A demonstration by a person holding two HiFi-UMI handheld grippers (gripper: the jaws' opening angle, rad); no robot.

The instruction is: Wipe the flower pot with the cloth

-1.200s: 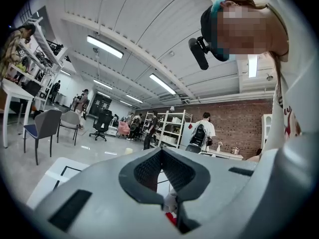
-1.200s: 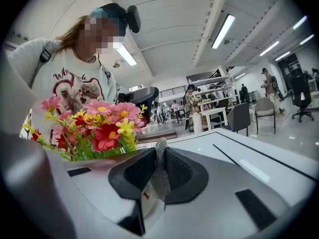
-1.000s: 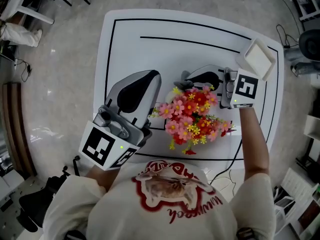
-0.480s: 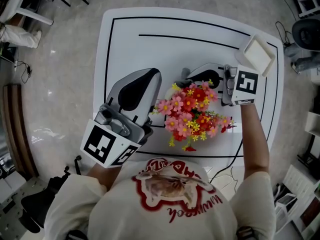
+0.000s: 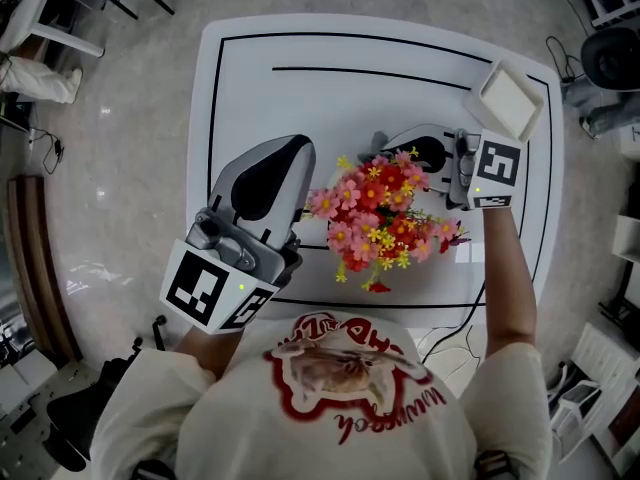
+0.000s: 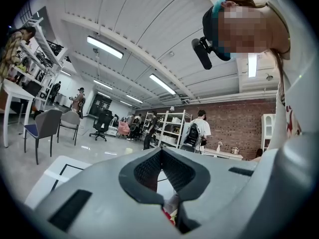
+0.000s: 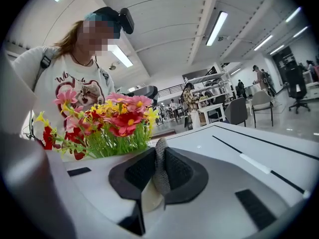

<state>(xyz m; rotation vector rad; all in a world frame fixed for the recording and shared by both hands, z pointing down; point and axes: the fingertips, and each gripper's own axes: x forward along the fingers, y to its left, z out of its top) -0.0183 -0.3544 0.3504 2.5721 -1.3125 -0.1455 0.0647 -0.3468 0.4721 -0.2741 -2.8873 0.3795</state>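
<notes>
a white table marked with black lines fills the middle of the head view, on a pale glossy floor. at the near edge is the person's white printed shirt, with one arm reaching out on each side. the left gripper lies on the near left of the table and points towards the far side, its tip just to the left of the flowers. its own view shows the claw clenched, the dark pads pressed together at the tip with nothing pinched between them. the right gripper comes in from the right and points left, its jaws at the far edge of the flowers, and it is clamped on the cloth. the flowers, a bunch of pink, red and yellow blooms on green stems, stand between the two grippers, a little near and right of the table's middle. the flower pot beneath them is covered by the blooms from above and cannot be made out in either gripper view. a small white square tray sits at the far right corner, apart from the bunch. the cloth, a narrow grey mesh strip, stands upright between the right pads and pokes out above them, towards the green stems.
</notes>
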